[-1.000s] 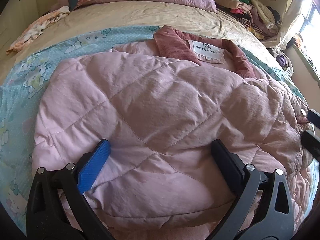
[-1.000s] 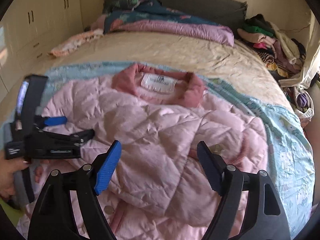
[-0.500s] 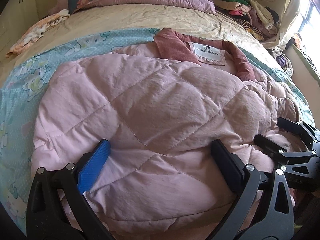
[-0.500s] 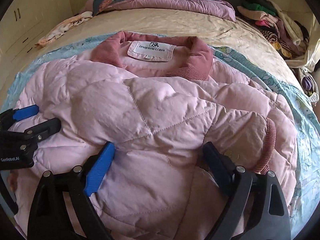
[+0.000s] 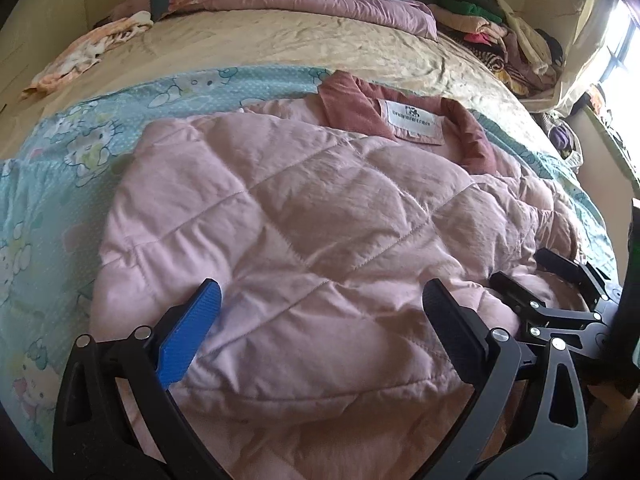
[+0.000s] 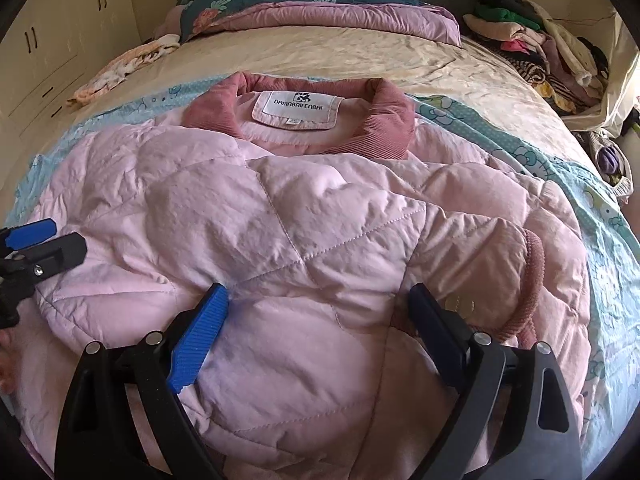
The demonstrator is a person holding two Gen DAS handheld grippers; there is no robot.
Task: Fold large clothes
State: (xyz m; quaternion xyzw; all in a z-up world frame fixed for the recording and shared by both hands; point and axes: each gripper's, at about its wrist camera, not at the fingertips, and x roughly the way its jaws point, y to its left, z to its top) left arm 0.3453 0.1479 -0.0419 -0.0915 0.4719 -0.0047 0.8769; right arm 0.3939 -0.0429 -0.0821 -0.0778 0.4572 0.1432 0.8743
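Observation:
A pink quilted jacket (image 5: 304, 216) lies on the bed with its sleeves folded across the body. Its darker corduroy collar (image 6: 392, 120) and white label (image 6: 298, 108) point away from me. A ribbed cuff (image 6: 534, 280) rests on the right side. My left gripper (image 5: 322, 286) hovers open low over the jacket's left part, with the quilting bulging between its spread fingers. My right gripper (image 6: 318, 292) is open too, straddling the near middle of the jacket beside the cuff. Each gripper shows at the edge of the other's view: the right gripper (image 5: 560, 300) and the left gripper (image 6: 40, 240).
The jacket sits on a light blue cartoon-print sheet (image 5: 60, 184) over a beige bedspread (image 6: 320, 56). A folded purple quilt (image 6: 344, 20) lies at the headboard. A heap of clothes (image 6: 544, 48) is at the far right, a small floral cloth (image 6: 120, 68) at the far left, and cabinets (image 6: 52, 52) along the left wall.
My right gripper has come down close to the jacket and its jaws have spread wider. It now shows at the right of the left wrist view. The left gripper stays open over the jacket.

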